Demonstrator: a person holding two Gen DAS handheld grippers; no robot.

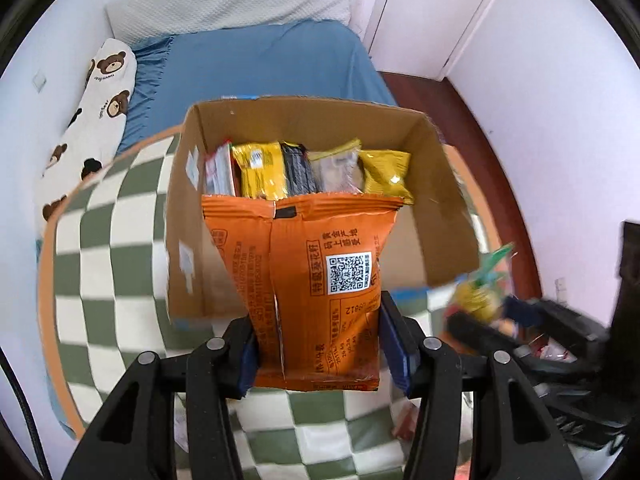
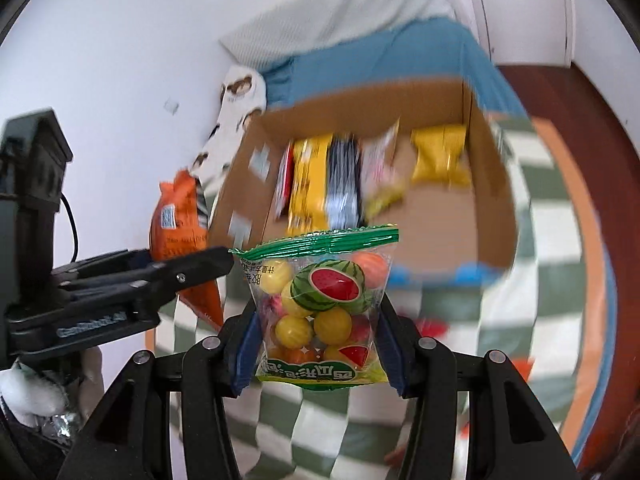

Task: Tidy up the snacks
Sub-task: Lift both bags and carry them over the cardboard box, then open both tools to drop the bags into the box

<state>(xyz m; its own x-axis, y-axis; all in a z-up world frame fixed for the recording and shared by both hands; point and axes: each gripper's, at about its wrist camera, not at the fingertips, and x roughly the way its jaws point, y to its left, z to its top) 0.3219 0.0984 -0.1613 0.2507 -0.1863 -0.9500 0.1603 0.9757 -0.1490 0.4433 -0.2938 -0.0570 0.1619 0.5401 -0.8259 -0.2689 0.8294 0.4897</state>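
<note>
My left gripper [image 1: 320,350] is shut on an orange snack packet [image 1: 316,280] and holds it upright in front of an open cardboard box [image 1: 188,216]. Several snack packets [image 1: 308,172] stand in a row at the back of the box. My right gripper [image 2: 318,344] is shut on a clear bag of fruit-shaped candies [image 2: 324,304] with a green top seal, held just before the same box [image 2: 248,184]. The left gripper with its orange packet [image 2: 176,220] shows at the left in the right wrist view. The right gripper and candy bag [image 1: 484,288] appear blurred at the right in the left wrist view.
The box sits on a green-and-white checkered mat [image 1: 112,248] with an orange border. A bed with a blue sheet [image 1: 260,64] and a bear-print pillow [image 1: 92,120] lies behind. A red packet [image 2: 430,326] lies on the mat near the box. A white door [image 1: 424,12] is at the back right.
</note>
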